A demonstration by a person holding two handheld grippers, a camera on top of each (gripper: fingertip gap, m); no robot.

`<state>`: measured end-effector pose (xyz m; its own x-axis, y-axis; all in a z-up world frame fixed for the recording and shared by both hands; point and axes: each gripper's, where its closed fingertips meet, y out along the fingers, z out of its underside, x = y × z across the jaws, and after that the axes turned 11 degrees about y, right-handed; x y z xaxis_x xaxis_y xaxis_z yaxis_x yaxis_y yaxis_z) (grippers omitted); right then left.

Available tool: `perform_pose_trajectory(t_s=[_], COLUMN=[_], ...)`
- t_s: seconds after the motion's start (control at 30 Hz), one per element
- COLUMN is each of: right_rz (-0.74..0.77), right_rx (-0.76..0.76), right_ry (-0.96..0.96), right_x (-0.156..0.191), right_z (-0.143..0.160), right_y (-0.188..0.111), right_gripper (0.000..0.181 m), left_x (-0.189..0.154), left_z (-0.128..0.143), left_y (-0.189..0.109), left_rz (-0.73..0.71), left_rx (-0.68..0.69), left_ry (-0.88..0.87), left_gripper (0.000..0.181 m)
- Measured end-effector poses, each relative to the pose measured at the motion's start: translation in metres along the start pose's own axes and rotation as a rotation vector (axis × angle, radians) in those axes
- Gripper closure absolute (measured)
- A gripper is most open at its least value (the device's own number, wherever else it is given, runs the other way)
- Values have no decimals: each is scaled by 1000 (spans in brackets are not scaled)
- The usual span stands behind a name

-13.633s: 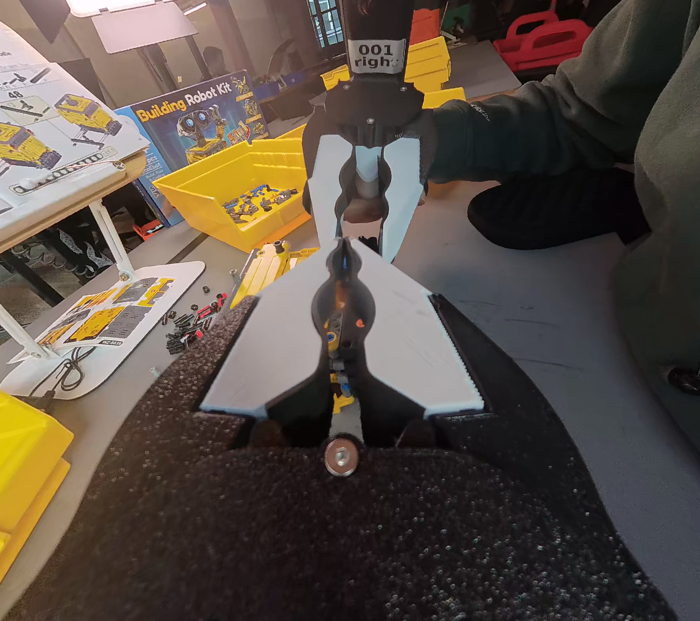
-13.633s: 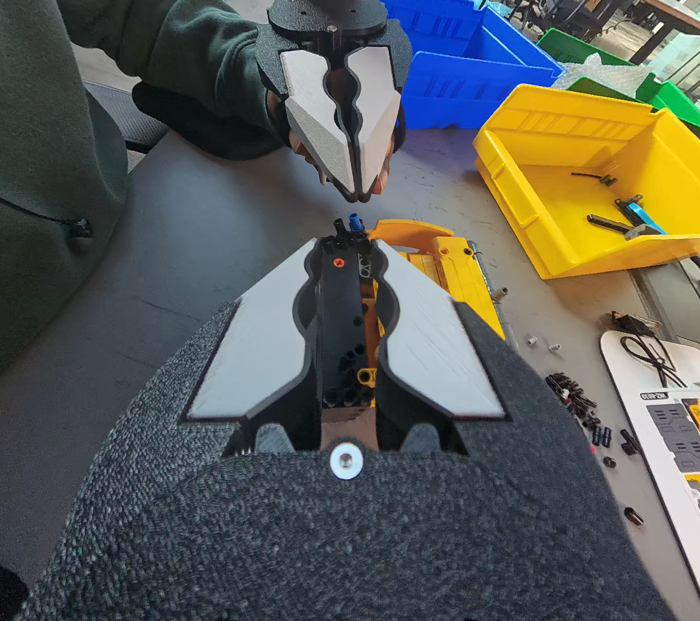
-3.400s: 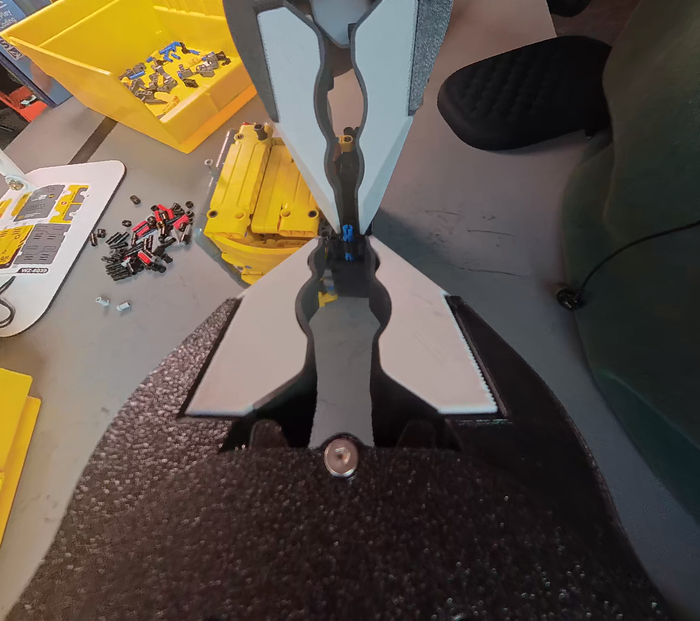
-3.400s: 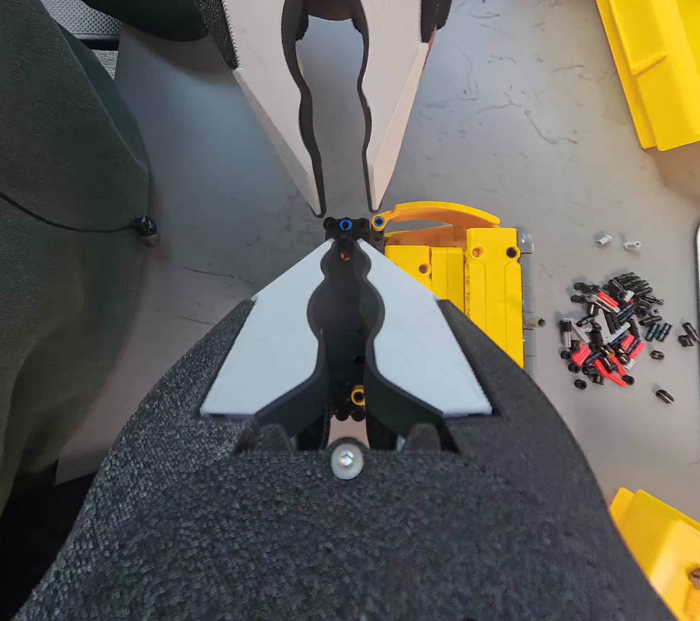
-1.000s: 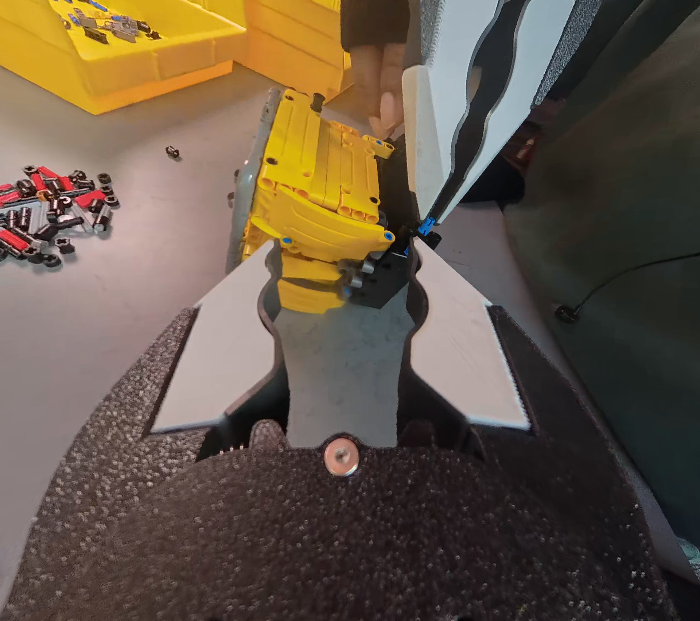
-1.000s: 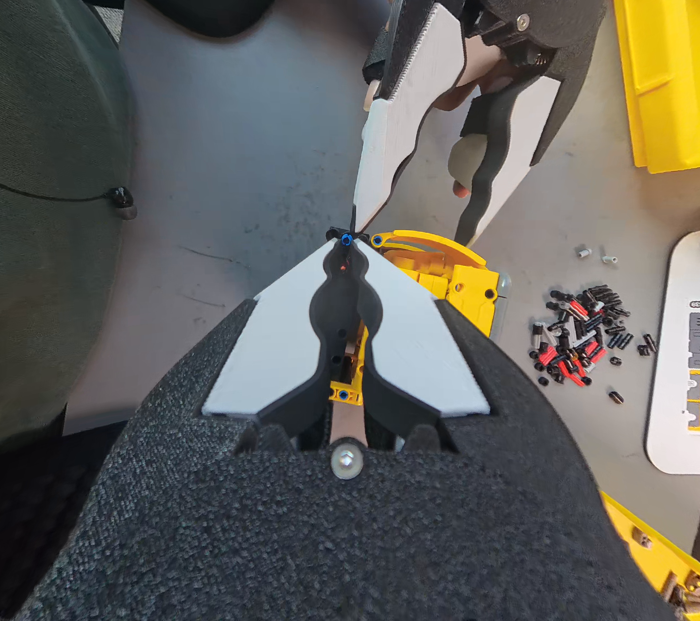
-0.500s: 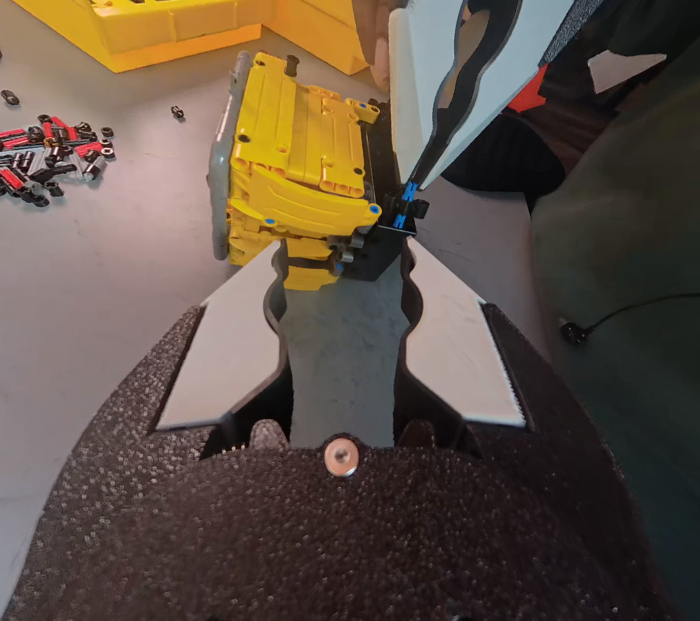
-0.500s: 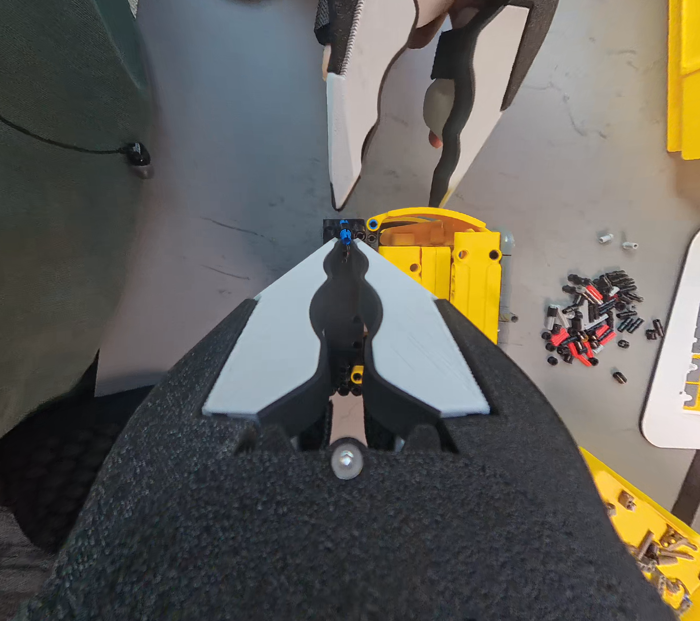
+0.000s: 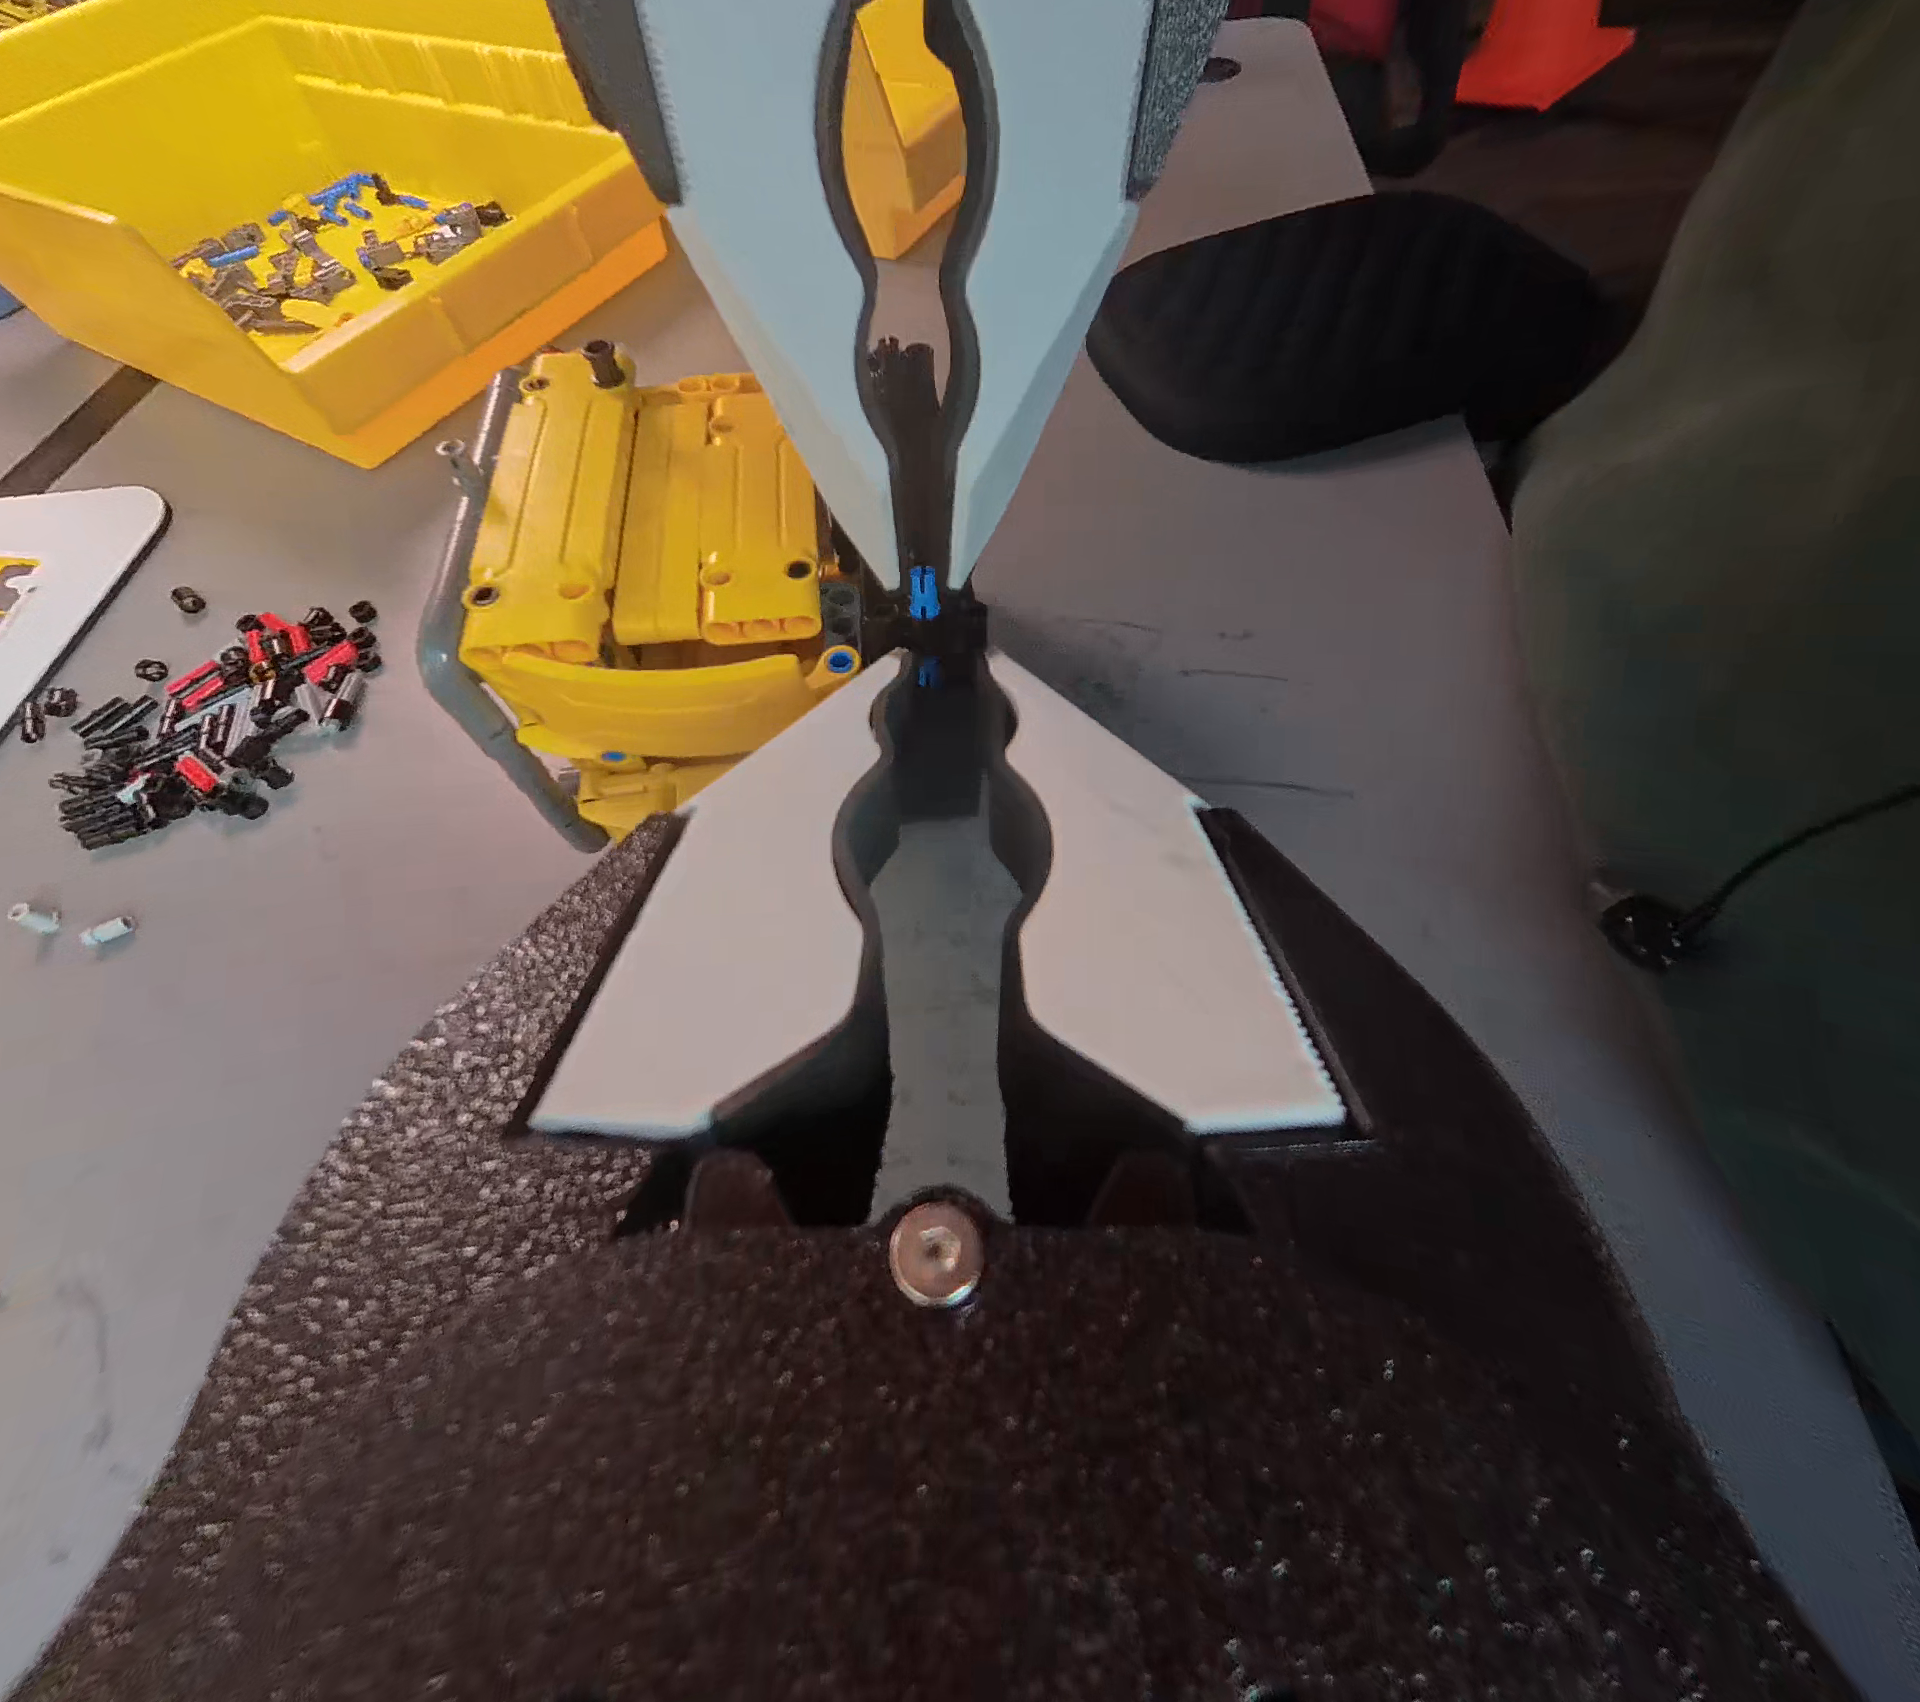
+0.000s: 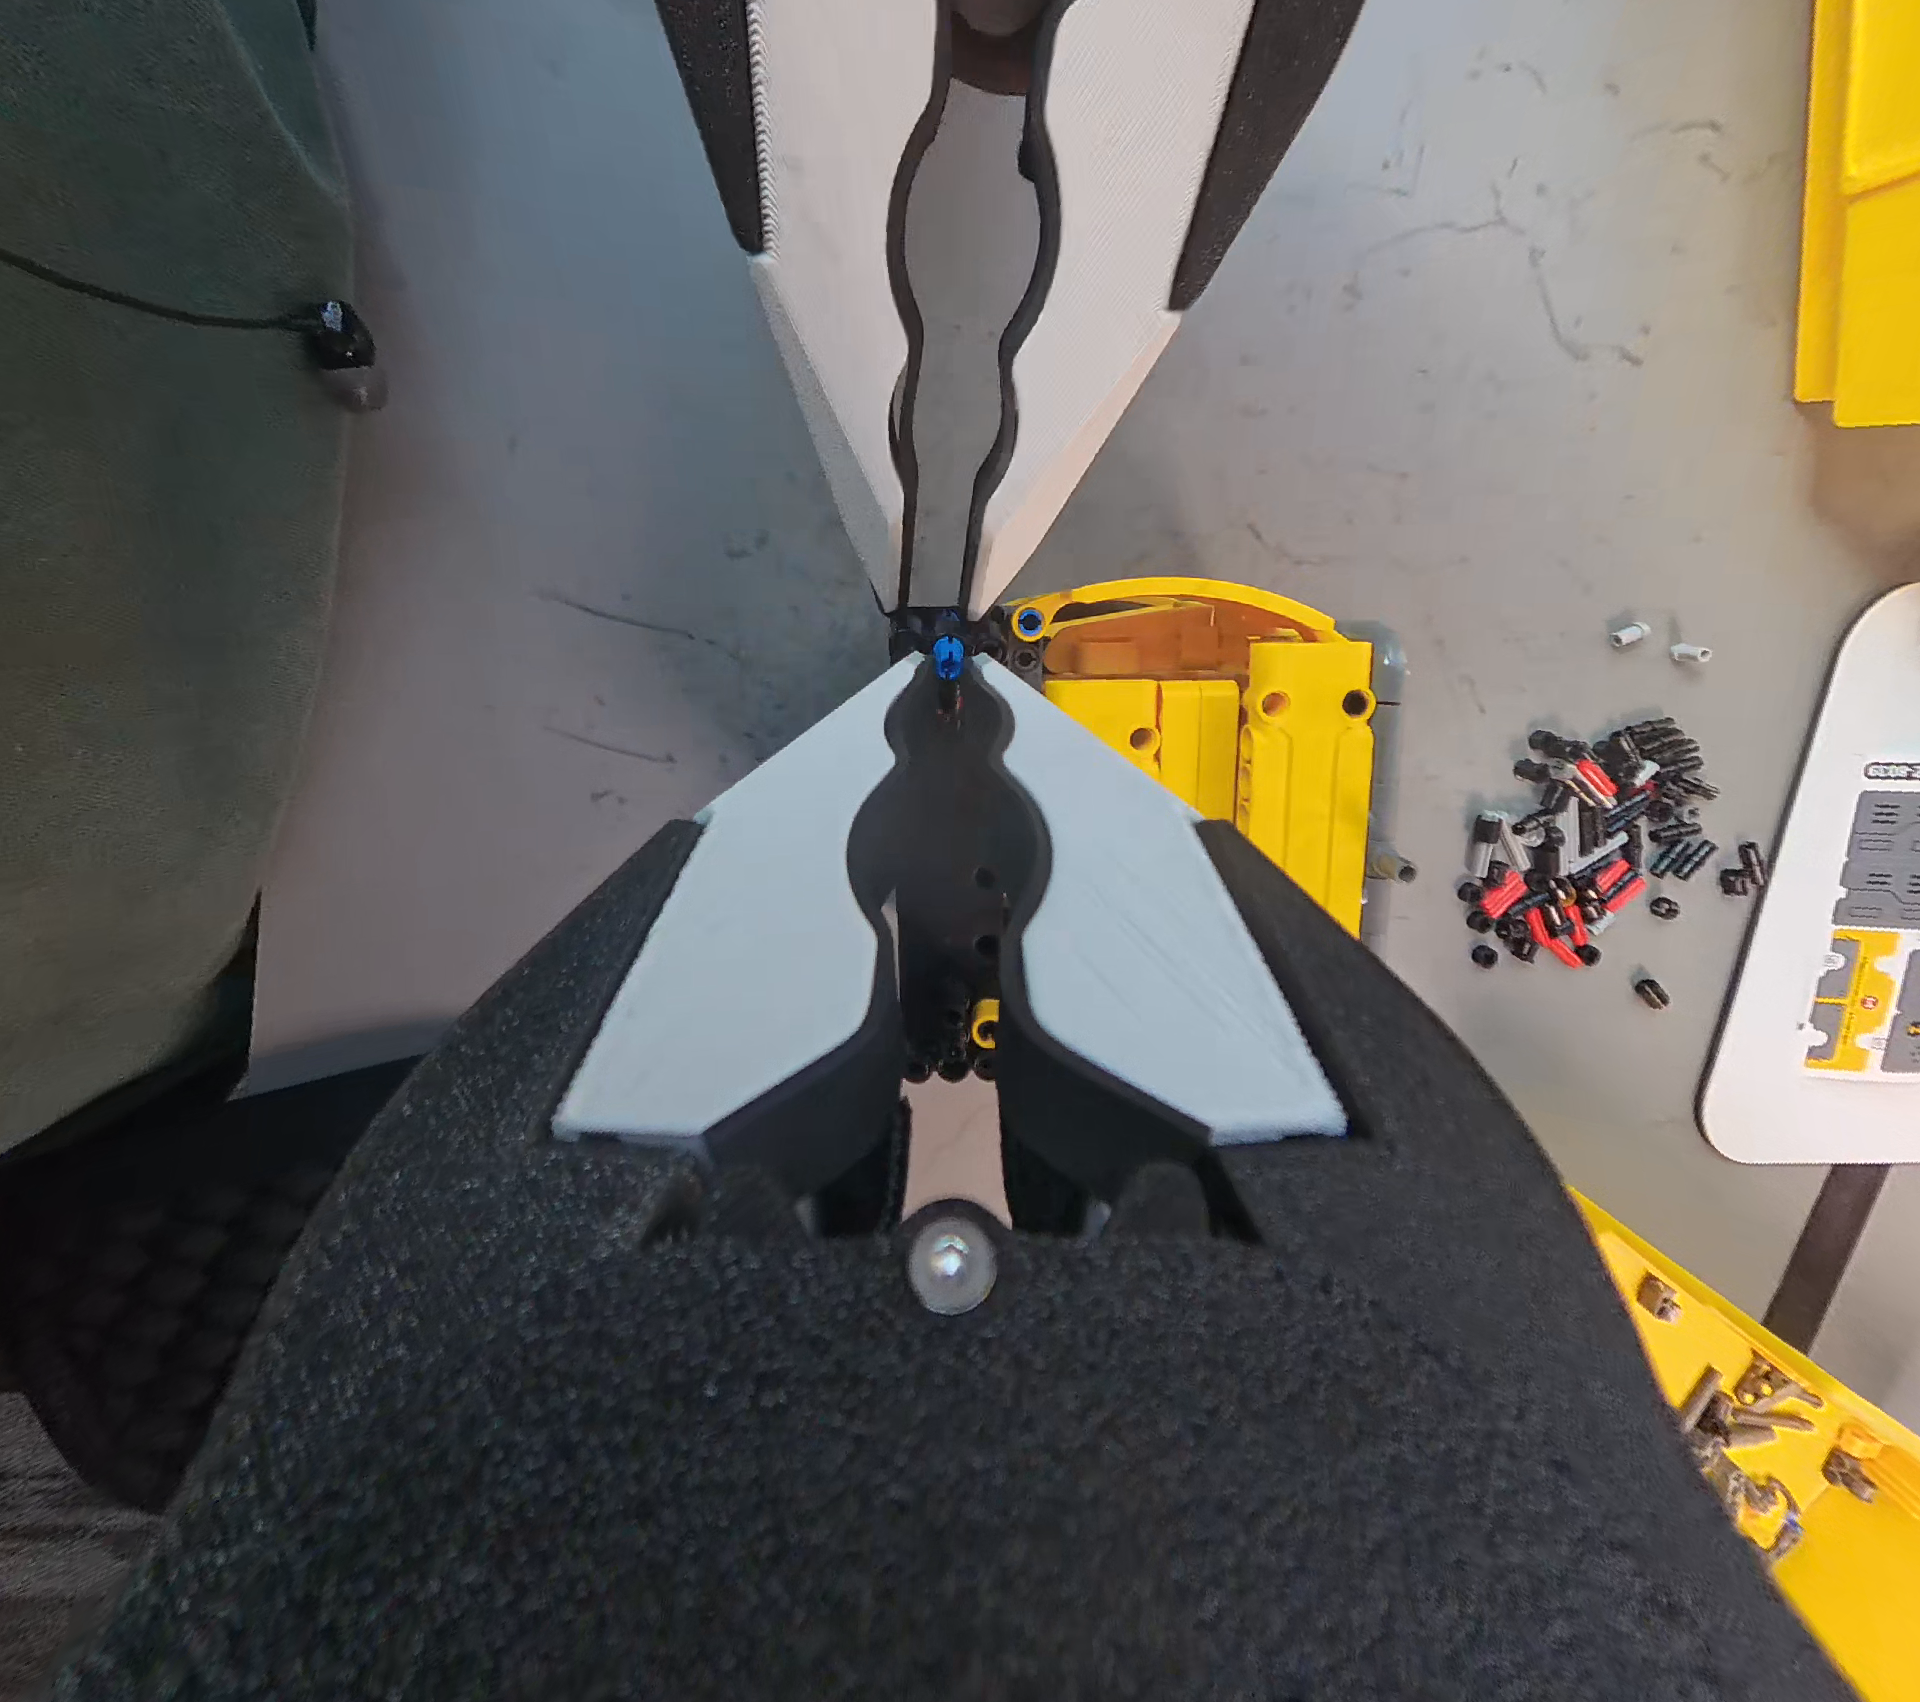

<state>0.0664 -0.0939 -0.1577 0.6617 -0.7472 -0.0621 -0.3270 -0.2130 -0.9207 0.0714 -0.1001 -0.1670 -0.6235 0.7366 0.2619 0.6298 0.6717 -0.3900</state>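
Observation:
A yellow brick model (image 9: pixel 665 572) lies on the grey table (image 9: pixel 1247 717), with a black beam along its side. My right gripper (image 10: pixel 945 665) is shut on that black beam (image 10: pixel 951 925). A blue pin (image 10: pixel 945 653) sticks out at the beam's end, at the fingertips. My left gripper (image 9: pixel 933 676) faces the right one tip to tip. Its jaws are closed in on the black end block (image 9: pixel 940 624) that carries the blue pin (image 9: pixel 922 592). The right gripper (image 9: pixel 925 566) comes down from above in the left wrist view. The left gripper (image 10: pixel 935 603) shows at the top of the right wrist view.
A yellow bin (image 9: pixel 312 281) of small parts stands behind the model. A pile of black and red pins (image 10: pixel 1590 831) and two grey sleeves (image 10: pixel 1662 644) lie beside it. A white instruction board (image 10: pixel 1849 873), more yellow bins (image 10: pixel 1860 94) and a green sleeve (image 10: pixel 156 405) border the space. The tips of both grippers are at nearly the same place.
My left gripper was wide open beside the model. It has closed in on the black end block and lined up tip to tip with the right gripper, which still grips the beam.

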Motion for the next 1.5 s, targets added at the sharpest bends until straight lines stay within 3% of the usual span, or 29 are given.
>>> perform_pose_trajectory(t_s=[0.37, 0.47, 0.6, 0.67, 0.77, 0.87, 0.97, 1.5], right_rz=[-1, 9, 11, 17, 27, 36, 39, 82], right_rx=[-46, 7, 70, 113, 177, 213, 233, 359], right_ry=[36, 14, -22, -37, -31, -15, -3, -31], right_x=[1, -1, -2, -4, -5, -5, -5, 0], right_z=[2, 3, 1, 1, 0, 1, 2, 5], right_y=[3, 3, 4, 4, 5, 5, 4, 4], right_gripper=[178, 178, 178, 178, 178, 178, 178, 178], left_x=[-3, 14, 53, 62, 62, 62, 55, 53], left_z=[-1, 1, 15, 20, 23, 28, 21, 21], left_y=[1, -14, -22, -11, 5, 15, 15, 17], left_rz=[17, -14, -77, -20, 136, 239, 341, 205], left_rx=[-11, -23, -47, -48, -57, -68, -116, -86], left_ry=[-7, 15, -63, -89, -128, -143, -199, -265], left_gripper=[168, 154, 119, 96, 78, 81, 96, 98])
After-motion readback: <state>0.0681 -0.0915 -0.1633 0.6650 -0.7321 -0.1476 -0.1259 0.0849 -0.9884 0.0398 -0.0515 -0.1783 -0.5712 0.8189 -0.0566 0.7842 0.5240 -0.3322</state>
